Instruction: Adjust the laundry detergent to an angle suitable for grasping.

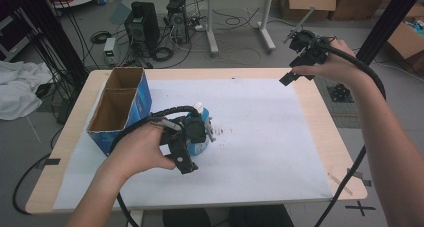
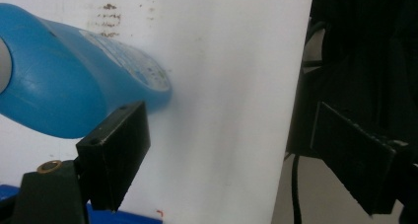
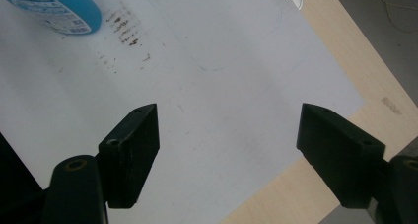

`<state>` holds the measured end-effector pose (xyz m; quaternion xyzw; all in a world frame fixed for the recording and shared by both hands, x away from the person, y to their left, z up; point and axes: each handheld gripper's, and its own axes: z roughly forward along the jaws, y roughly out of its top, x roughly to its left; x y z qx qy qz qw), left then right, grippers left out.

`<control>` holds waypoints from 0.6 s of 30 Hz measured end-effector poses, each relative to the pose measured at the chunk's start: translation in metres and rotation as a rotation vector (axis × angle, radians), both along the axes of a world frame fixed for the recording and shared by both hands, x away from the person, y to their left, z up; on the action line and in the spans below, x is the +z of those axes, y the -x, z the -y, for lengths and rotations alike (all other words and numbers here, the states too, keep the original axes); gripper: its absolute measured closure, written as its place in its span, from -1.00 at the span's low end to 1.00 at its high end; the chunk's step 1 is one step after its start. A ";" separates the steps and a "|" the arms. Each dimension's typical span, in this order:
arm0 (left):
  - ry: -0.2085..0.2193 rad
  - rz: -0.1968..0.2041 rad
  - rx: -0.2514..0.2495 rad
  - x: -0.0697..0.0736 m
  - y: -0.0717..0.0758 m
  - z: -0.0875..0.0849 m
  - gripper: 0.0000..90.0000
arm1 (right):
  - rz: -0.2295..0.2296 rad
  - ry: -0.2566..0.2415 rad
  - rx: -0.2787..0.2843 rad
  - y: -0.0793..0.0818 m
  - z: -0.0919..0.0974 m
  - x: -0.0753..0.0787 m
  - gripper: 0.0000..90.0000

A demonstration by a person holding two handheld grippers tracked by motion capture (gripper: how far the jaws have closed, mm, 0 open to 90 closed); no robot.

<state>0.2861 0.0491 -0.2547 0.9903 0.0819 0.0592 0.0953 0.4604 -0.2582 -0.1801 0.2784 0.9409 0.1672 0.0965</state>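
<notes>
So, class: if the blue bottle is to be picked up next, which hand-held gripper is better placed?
Left. The left hand-held gripper is open right beside the blue bottle; the right hand-held gripper is raised at the table's far right corner.

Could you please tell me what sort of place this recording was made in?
Probably a lab or workshop rather than a home. Desktop computer towers stand on the floor among loose cables, cardboard boxes are stacked at the back, and the wooden table is covered with a white sheet.
</notes>
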 end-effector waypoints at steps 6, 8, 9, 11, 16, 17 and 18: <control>0.001 0.003 -0.002 0.001 -0.002 0.000 -0.65 | 0.001 -0.003 -0.005 0.001 0.002 0.002 -0.45; -0.004 0.003 -0.001 0.001 -0.002 0.001 -0.65 | 0.001 -0.003 -0.004 0.001 0.004 0.002 -0.45; -0.007 0.005 -0.001 0.001 -0.002 0.002 -0.65 | 0.002 -0.006 -0.003 0.001 0.005 0.002 -0.45; -0.006 0.005 -0.001 0.002 -0.002 0.002 -0.65 | 0.005 -0.009 -0.008 0.001 0.006 0.003 -0.45; -0.004 0.010 -0.004 0.004 0.000 0.002 -0.65 | 0.003 -0.013 -0.004 0.003 0.007 0.002 -0.45; -0.005 0.011 -0.002 0.005 0.000 0.002 -0.65 | 0.005 -0.009 -0.005 0.003 0.008 0.002 -0.45; -0.004 0.011 -0.002 0.005 0.001 0.002 -0.66 | 0.004 -0.011 -0.007 0.003 0.008 0.002 -0.45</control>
